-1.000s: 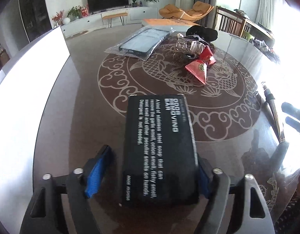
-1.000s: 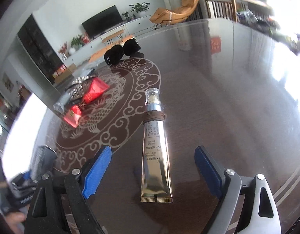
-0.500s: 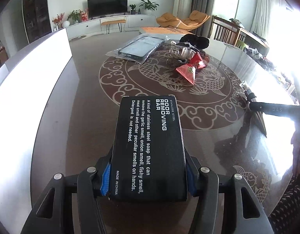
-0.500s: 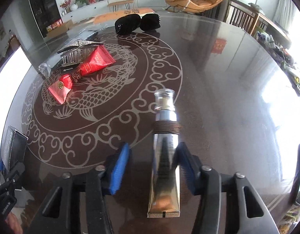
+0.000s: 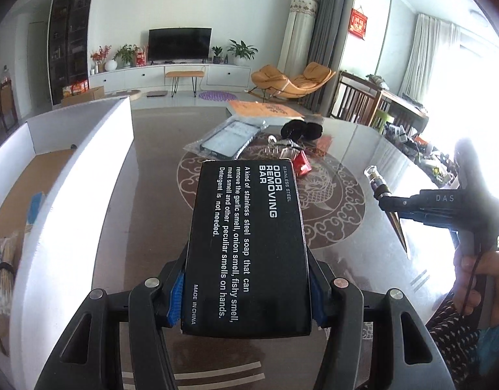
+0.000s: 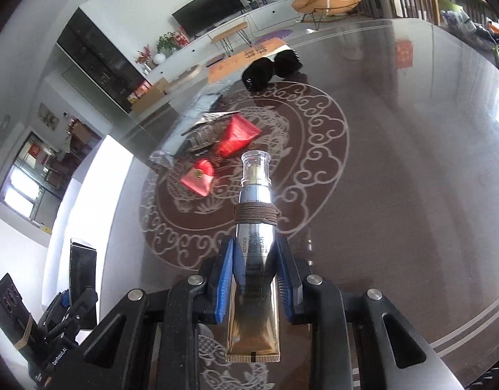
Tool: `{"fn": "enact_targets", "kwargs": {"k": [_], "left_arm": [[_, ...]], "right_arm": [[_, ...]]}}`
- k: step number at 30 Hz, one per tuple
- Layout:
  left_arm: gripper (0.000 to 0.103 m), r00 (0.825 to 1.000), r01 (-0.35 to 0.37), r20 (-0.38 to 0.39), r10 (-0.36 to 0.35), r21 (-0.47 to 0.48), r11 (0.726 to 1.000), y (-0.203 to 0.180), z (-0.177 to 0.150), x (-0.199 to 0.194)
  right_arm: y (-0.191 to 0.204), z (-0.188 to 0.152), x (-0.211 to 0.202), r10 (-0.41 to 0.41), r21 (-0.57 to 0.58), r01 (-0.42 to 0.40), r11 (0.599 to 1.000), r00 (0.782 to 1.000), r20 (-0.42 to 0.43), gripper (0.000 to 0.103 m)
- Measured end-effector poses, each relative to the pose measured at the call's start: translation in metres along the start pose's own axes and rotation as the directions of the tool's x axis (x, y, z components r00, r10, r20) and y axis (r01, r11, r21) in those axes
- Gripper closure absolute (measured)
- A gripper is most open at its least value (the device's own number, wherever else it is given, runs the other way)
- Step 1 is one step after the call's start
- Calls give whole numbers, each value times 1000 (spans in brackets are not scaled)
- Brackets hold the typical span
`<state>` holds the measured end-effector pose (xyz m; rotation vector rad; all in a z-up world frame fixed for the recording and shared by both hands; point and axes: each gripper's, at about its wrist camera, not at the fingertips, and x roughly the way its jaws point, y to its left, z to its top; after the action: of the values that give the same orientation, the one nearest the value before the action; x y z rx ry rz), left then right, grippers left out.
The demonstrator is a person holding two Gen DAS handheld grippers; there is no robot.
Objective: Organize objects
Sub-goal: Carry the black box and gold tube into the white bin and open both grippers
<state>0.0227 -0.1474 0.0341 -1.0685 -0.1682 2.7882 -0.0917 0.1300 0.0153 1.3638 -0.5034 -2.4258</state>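
While you carry both loads over the table (image 5: pixel 152 175) toward the white bin (image 5: pixel 77 169), your left gripper (image 5: pixel 246 295) clamps the black box (image 5: pixel 246 247) low; it could tip. Your right gripper (image 6: pixel 254 279), jaws just closed, pinches the slick tube (image 6: pixel 254 260), which could slip.

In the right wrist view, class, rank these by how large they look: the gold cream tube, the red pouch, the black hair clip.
1. Gold cream tube, though nearness to the camera inflates it.
2. Black hair clip and red pouch: too alike to rank.
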Motion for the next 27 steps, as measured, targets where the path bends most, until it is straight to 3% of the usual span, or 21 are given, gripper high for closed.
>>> {"fn": "enact_targets", "kwargs": {"k": [7,12,16,22,24,25,27], "left_arm": [[46,995,-10,97,21,-113,994,52,22,-62],[46,976,-141,135,171,-208,968,123,31,-107],[46,940,-286,99,327,-295,912,190,24,-132],[45,900,-424,-62,432,-356,832,265,-1,-128],[44,882,-467,-138,451,-379,799,283,-11,-116],[44,868,-493,-163,470,-402,772,290,-18,-114],[32,862,-503,-184,473,-438,745,296,-25,-110]], "right_arm": [[90,-2,-6,147,-105,-148,983,989,-19,77],[182,-7,5,293,-193,-304,933,952,-84,77],[269,-20,23,374,-292,-412,863,910,-178,77],[375,-52,68,387,-411,-485,772,872,-301,76],[398,-69,97,324,-441,-467,766,874,-363,75],[402,-76,109,272,-461,-437,772,884,-381,69],[398,-81,120,237,-472,-402,784,898,-372,60]]}}
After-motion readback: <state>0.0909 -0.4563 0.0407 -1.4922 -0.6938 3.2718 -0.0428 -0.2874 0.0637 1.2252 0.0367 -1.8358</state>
